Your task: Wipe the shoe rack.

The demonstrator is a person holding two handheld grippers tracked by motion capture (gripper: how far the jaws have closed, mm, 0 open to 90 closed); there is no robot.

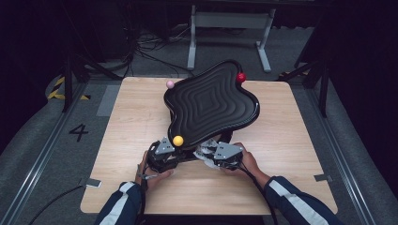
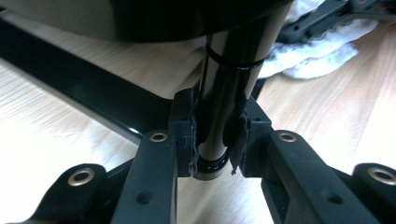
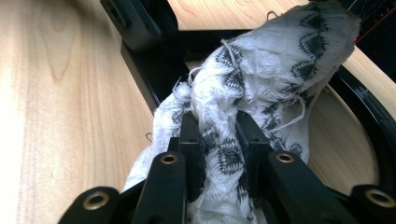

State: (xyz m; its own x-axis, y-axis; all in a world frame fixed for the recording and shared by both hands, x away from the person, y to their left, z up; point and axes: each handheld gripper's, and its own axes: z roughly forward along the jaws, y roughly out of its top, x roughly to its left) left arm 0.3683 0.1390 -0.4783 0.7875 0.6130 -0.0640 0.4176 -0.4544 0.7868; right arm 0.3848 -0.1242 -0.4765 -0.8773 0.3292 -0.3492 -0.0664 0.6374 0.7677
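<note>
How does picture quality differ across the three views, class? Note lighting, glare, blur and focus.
High view: dim and soft, dark surroundings, the lit table and black tray readable. Left gripper view: the table glares to white at lower left; the post is glossy and the white cloth beyond it blurred. Right gripper view: the patterned cloth is fairly sharp, the wood washed out at left.

The post (image 2: 224, 93) stands between the left gripper (image 2: 215, 140) fingers (image 2: 184, 130), rising from them to the tray (image 1: 211, 105) overhead. A base bar (image 2: 84, 88) lies on the counter (image 2: 56, 135) to the left of those fingers and beyond them. The cloth (image 3: 252, 84) sits between the right gripper (image 3: 219, 144) fingers (image 3: 191, 140) and spreads beyond them over the stand's base (image 3: 154, 60). Three balls sit at the tray's rim: one (image 1: 178, 140) just beyond the left gripper's fingers, two (image 1: 170, 84) (image 1: 241, 77) at the far edge.
</note>
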